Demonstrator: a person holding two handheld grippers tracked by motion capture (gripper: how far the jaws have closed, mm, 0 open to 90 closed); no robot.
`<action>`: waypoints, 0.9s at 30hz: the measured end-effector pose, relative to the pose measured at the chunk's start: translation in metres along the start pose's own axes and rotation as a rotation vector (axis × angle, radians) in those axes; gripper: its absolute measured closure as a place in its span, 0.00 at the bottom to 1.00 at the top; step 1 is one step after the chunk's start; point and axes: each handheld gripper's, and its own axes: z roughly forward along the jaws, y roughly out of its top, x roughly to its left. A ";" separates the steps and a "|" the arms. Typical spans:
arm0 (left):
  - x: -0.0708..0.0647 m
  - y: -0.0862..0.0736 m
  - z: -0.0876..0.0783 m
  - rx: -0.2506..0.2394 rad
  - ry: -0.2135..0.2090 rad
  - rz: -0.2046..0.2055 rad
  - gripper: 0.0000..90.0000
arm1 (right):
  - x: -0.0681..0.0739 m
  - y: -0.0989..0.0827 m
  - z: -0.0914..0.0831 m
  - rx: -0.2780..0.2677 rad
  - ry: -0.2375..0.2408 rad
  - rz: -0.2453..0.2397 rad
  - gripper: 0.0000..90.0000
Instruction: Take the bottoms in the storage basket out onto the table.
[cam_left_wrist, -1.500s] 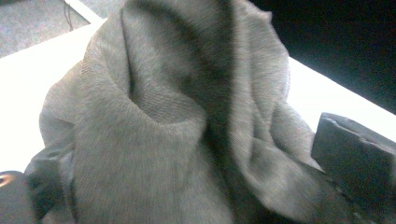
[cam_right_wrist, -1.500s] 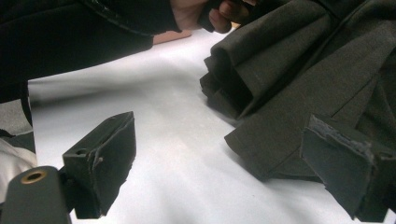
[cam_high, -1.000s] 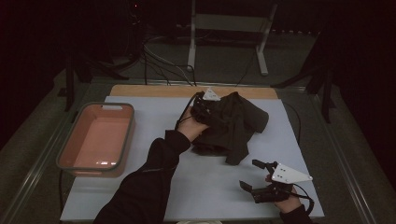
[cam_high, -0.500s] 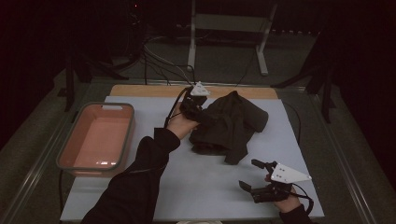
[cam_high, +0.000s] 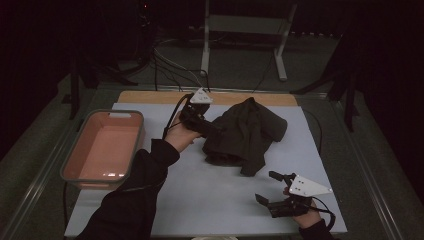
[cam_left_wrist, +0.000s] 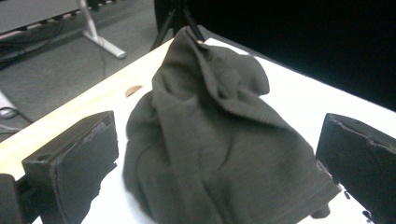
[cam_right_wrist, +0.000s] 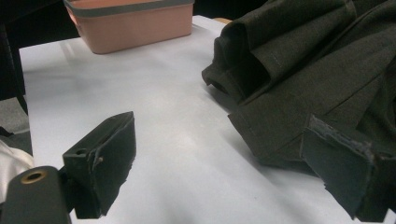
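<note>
Dark garment (cam_high: 246, 131) crumpled mid-table, ungrasped | left gripper (cam_left_wrist: 219, 154) spread at its edge (nothing pinched) | right gripper (cam_high: 272, 191) spread, idle nearby | pink bin (cam_high: 82, 156) unfilled | grasping, moving left.

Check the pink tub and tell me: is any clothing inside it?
No, the pink tub holds nothing; the dark garment lies on the white table.

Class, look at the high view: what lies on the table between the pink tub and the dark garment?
The person's left hand with the left gripper, reaching to the dark garment from the pink tub side; otherwise bare white sheet.
</note>
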 end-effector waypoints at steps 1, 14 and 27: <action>0.001 -0.002 -0.001 0.003 -0.005 -0.007 0.00 | 0.000 0.000 0.000 0.000 0.000 0.001 0.12; 0.008 -0.023 -0.019 0.010 0.049 -0.016 0.00 | 0.001 0.000 0.001 0.008 0.000 -0.009 0.12; 0.004 -0.035 -0.031 -0.001 0.036 -0.020 0.00 | 0.003 0.000 0.001 0.010 -0.006 -0.015 0.12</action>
